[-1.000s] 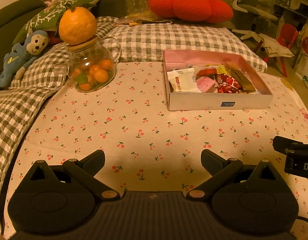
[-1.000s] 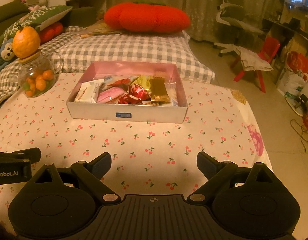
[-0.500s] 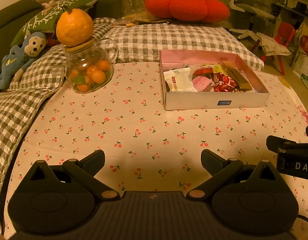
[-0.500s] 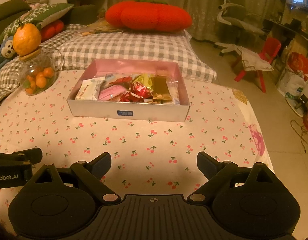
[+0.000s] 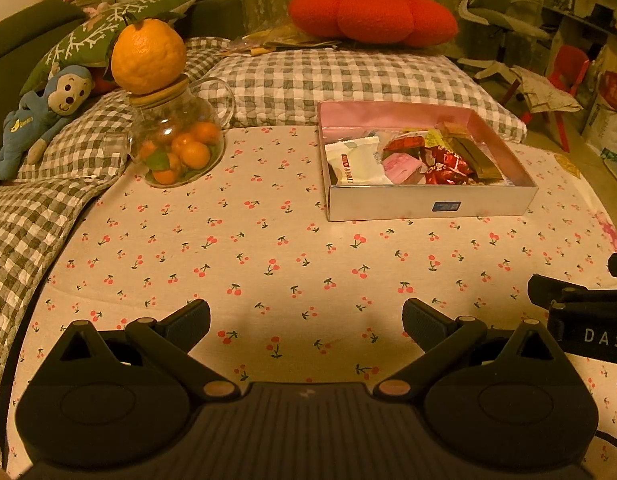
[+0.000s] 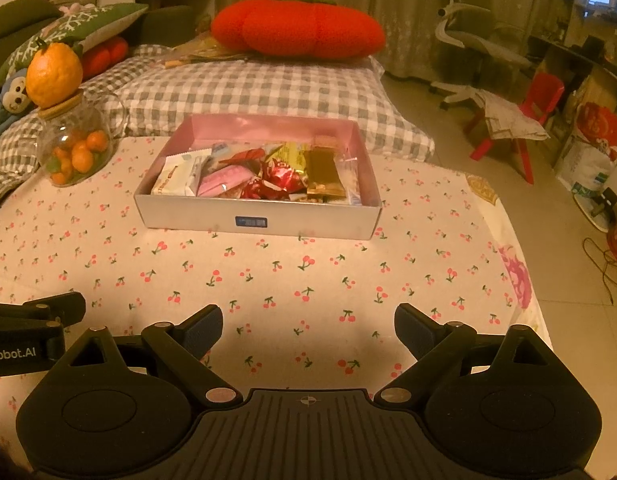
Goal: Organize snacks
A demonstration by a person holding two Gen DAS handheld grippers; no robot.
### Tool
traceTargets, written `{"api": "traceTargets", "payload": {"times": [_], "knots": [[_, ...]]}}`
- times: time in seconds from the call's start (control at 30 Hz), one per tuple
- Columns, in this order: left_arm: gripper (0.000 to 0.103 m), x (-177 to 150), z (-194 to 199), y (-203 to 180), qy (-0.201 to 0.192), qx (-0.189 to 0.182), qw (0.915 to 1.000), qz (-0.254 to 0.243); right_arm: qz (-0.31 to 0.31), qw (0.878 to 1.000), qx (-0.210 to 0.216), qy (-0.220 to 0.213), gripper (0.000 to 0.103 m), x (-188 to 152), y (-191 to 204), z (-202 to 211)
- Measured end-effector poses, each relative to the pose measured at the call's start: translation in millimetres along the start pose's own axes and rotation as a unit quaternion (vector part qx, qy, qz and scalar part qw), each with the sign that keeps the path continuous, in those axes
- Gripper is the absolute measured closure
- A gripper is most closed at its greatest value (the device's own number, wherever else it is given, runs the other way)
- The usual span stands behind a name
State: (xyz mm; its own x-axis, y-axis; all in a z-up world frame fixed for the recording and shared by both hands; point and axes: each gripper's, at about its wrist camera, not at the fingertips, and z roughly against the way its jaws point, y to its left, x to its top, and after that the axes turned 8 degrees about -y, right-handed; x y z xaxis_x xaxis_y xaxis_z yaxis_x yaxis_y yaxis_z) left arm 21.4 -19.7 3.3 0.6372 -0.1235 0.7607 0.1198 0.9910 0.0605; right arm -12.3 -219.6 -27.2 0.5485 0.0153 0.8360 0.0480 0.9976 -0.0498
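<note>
Pink-lined box (image 6: pixel 256 222) w/ snacks (image 6: pixel 268 178) on cherry-print cloth (image 6: pixel 308 272); left gripper (image 5: pixel 306 318) & right gripper (image 6: pixel 308 322) wide, empty.

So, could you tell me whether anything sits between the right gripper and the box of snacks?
Nothing visible does. Only bare cherry-print cloth lies between the open right gripper and the snack box. The glass jar stands well off to the left.
</note>
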Motion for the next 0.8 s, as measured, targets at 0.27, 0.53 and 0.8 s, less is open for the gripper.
{"api": "traceTargets", "payload": {"times": [0.27,0.53,0.8], "knots": [[0.001,-0.5,0.5,-0.1,0.001,-0.001,1.0000,0.001,0.001,1.000,0.000,0.001,0.008,-1.9,0.9,-0.5],[0.001,-0.9,0.7,-0.5,0.002,-0.001,1.0000,0.002,0.001,1.000,0.000,0.001,0.008,-0.7,1.1,-0.5],[0.001,-0.9,0.5,-0.8,0.002,-0.001,1.0000,0.002,0.002,1.000,0.000,0.002,0.008,-1.4,1.6,-0.7]]}}
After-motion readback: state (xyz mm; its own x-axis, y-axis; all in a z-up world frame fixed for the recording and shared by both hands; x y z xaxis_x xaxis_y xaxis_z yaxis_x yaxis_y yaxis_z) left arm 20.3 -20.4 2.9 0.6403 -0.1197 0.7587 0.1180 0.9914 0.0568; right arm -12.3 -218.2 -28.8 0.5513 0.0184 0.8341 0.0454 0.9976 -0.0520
